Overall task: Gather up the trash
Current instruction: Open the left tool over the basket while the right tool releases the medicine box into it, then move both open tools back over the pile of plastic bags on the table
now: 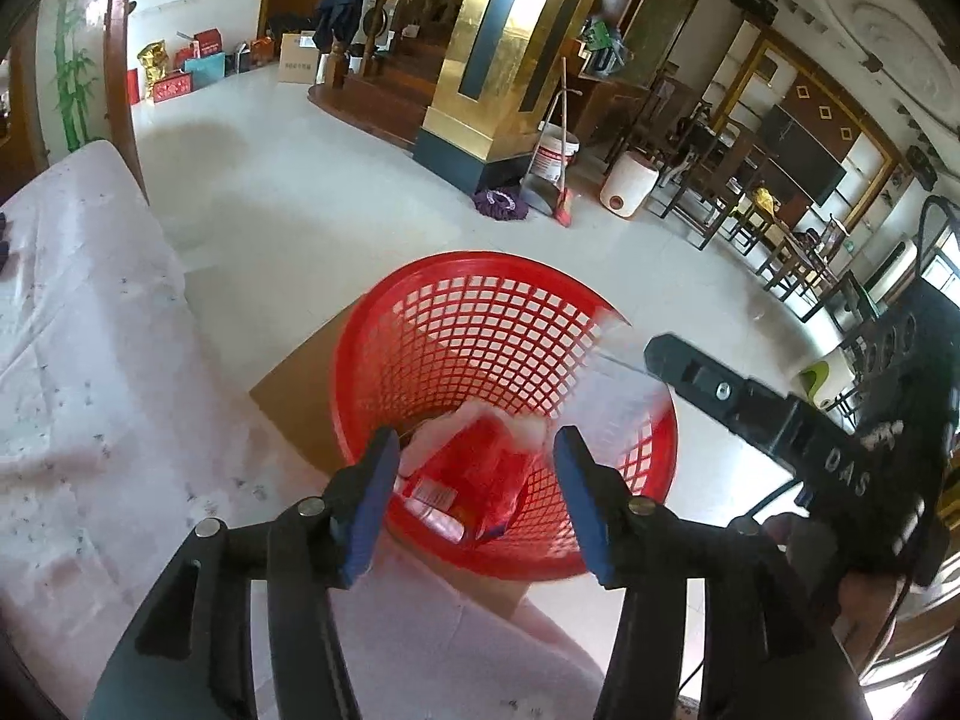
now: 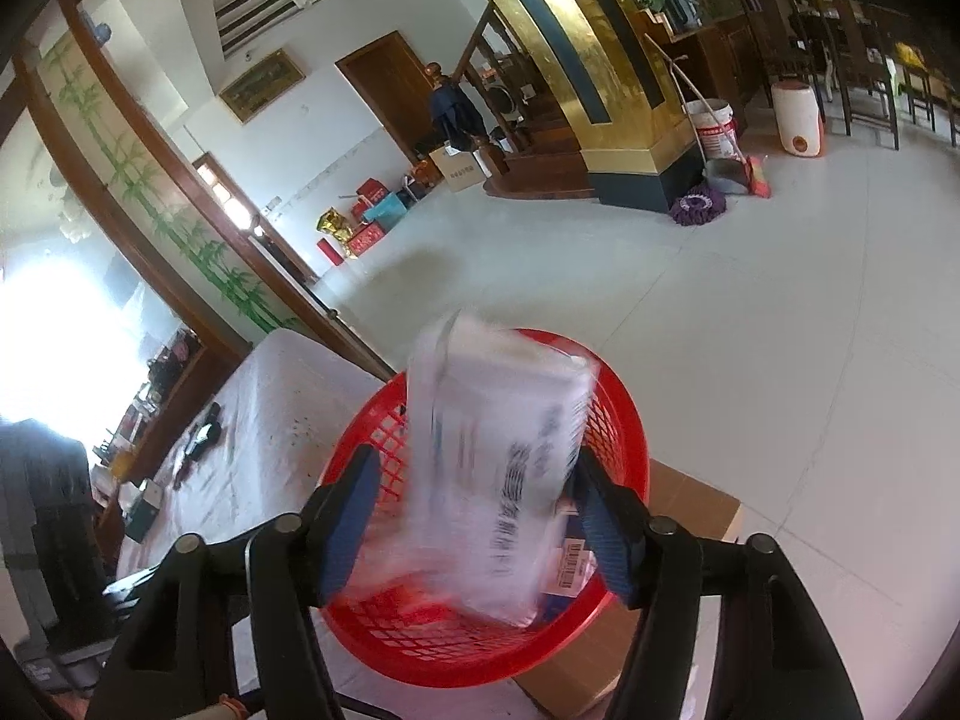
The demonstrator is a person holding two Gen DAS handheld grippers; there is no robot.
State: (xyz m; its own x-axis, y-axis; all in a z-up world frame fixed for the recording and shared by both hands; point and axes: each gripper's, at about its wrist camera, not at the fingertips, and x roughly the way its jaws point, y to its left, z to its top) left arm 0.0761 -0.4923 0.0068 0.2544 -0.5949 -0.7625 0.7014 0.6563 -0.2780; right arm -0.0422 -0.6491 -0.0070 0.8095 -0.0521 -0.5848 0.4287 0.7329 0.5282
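Right gripper point(image 1: 864, 450) reads "DAS".

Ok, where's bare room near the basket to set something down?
Bare: the white tablecloth left of the red mesh plastic basket, and open pale floor tile beyond it. Crowded: the basket's inside, holding a red wrapper and a blurred white package.

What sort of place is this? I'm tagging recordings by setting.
Probably a large home's hall: a wooden staircase, a gold-clad square pillar, dark wooden chairs and a straw broom on pale tiles.
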